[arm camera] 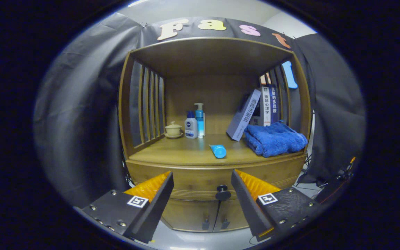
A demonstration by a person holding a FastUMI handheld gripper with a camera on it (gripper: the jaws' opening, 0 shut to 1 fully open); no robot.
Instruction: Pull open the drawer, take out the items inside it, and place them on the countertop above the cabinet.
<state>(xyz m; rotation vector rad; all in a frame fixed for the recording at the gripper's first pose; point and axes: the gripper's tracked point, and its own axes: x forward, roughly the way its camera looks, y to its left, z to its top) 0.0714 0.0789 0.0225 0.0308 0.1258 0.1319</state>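
Gripper view: fingers (202, 178) spread open before closed drawer (217, 182) under cluttered countertop (189, 152).

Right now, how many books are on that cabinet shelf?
3. One book leans tilted against the others; two upright books stand behind the blue towel. More may hide behind them. The gripper is open, with the drawer knob between its fingers, untouched.

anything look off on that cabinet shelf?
A blue tube lies on its side mid-countertop, and one book leans tilted against the upright ones. Drawer closed; the tongs are open, short of its knob.
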